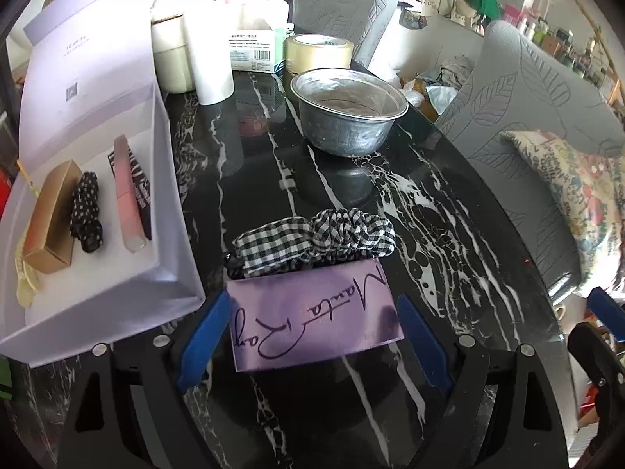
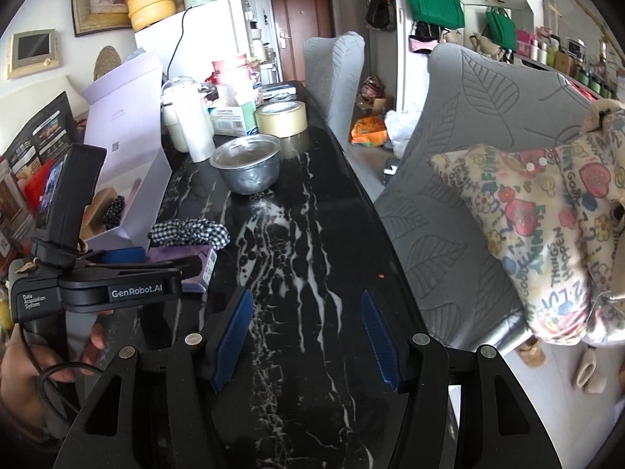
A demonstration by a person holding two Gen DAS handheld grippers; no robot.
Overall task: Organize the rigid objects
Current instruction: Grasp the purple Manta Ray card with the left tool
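Two blue-padded left tongs (image 1: 314, 342) stood spread apart on either side of a purple box (image 1: 312, 316) with handwritten script on top; whether the pads touched its sides I could not tell. The box lay flat on the black marbled surface (image 1: 449, 234), its far edge touching a black-and-white gingham scrunchie (image 1: 316, 240). Just to the left sat an open white box (image 1: 117, 273) — lid raised — holding a gold carton (image 1: 52, 217), a dotted black scrunchie (image 1: 86, 213) and a pink tube (image 1: 127, 195) side by side. Farther back stood a metal bowl (image 1: 347, 111), with a roll of tape (image 1: 318, 52) behind it.

From the right wrist view, the right tongs (image 2: 306, 334) were also spread wide, with nothing between them but the bare marbled top — well apart from the purple box (image 2: 195, 267), which showed partly hidden behind the left device. A grey leaf-patterned chair (image 2: 468, 148) with a printed cushion (image 2: 539, 234) stood beside the surface on the right.
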